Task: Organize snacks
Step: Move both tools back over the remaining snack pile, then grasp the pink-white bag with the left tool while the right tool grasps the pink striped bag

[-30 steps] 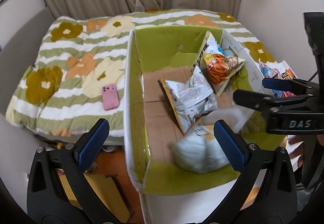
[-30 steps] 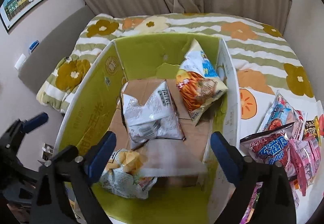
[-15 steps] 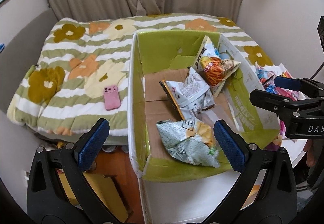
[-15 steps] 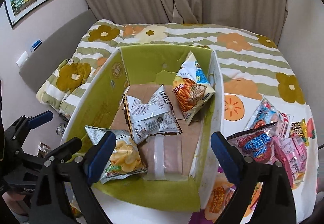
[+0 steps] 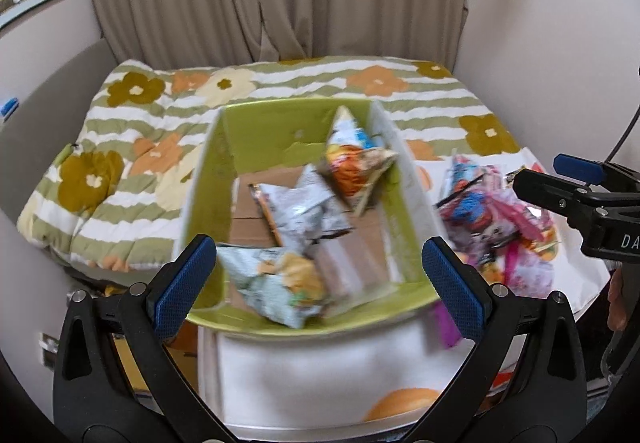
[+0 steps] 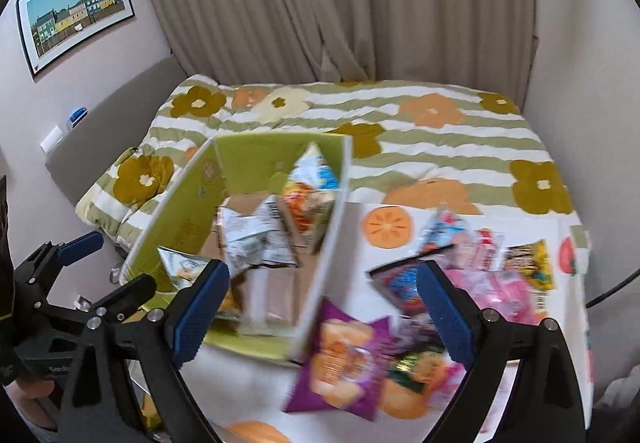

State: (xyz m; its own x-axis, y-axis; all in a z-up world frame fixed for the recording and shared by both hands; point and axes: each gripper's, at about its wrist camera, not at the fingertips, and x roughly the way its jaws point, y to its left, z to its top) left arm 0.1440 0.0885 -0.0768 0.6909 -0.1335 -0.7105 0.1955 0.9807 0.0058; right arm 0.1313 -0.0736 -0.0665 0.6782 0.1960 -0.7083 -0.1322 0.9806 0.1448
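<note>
A green box [image 5: 208, 203] sits on a white cloth [image 5: 312, 375] by the bed [image 5: 160, 111]. Three snack bags lie inside it. A pale bag [image 5: 276, 283] with yellow chips lies at the near end. A silver bag [image 5: 300, 207] lies in the middle. An orange bag [image 5: 352, 167] leans on the far right wall of the box.

The left gripper [image 5: 320, 283] hangs over the near end of the box. Its blue fingers [image 5: 184, 287] are wide apart and hold nothing.

The right gripper [image 6: 322, 315] hangs over the right wall of the box and the cloth beside it. Its fingers [image 6: 444, 315] are wide apart too, with nothing between them.

More snacks lie in a pile on the cloth, just right of the box. A purple bag [image 6: 340, 363] with orange chips lies nearest, close to the box wall. Pink packs [image 6: 496, 287] and a yellow pack [image 6: 528, 267] lie further right. Much of the pile looks blurry.

A picture [image 6: 76, 15] hangs on the wall, and curtains [image 6: 340, 3] hang behind the bed.
</note>
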